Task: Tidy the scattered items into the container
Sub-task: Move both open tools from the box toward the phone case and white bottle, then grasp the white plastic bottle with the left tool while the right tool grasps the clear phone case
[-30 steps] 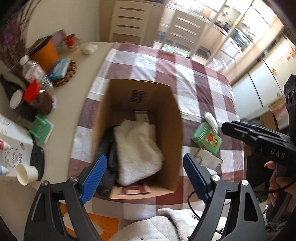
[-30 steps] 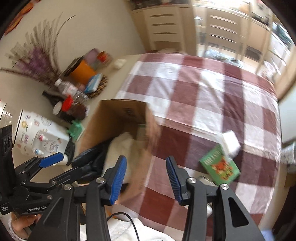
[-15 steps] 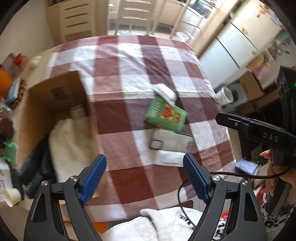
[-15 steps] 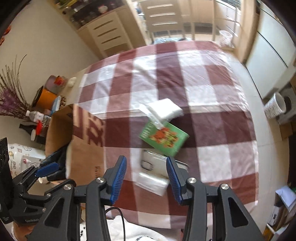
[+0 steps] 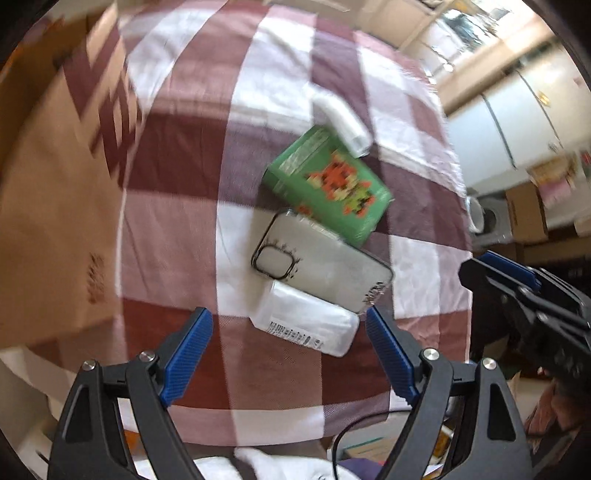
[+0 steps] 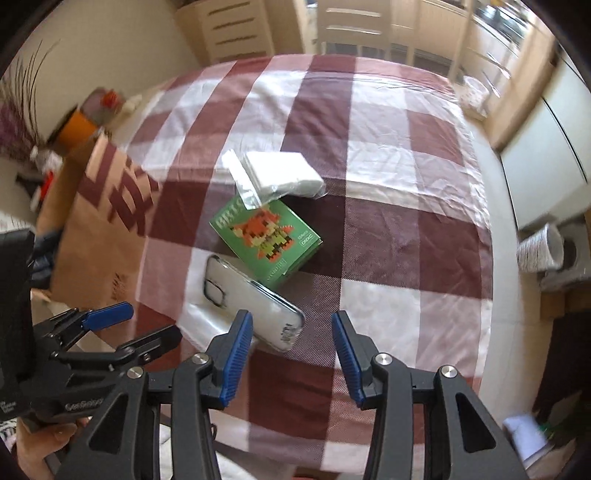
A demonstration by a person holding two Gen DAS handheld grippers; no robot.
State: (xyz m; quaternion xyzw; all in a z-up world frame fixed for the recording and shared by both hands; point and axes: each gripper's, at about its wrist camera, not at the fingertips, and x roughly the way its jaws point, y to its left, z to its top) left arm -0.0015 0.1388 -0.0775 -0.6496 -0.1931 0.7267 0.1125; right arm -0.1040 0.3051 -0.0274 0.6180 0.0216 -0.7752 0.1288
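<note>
We find four loose items in a cluster on the checked tablecloth [image 6: 388,122]: a clear phone case [image 5: 321,262], which leans on a green box [image 5: 328,184] and overlies a white labelled packet [image 5: 306,321], and a white plastic-wrapped pack [image 6: 284,177] touching the box's far edge. The cardboard box [image 5: 48,206], which we take to be the container, stands just left of the cluster; its interior is not visible in either view, so we cannot state what it already holds. We judge all four items outstanding. The left gripper [image 5: 288,350] has its jaws wide apart and empty, hovering over the packet. The right gripper [image 6: 291,354] is likewise wide and empty, near the case's lower end. Beyond the cloth, we note clutter including an orange pot [image 6: 75,127] at the table's far left, drawers [image 6: 236,29], a chair [image 6: 354,26] and white cabinets [image 6: 546,162].
</note>
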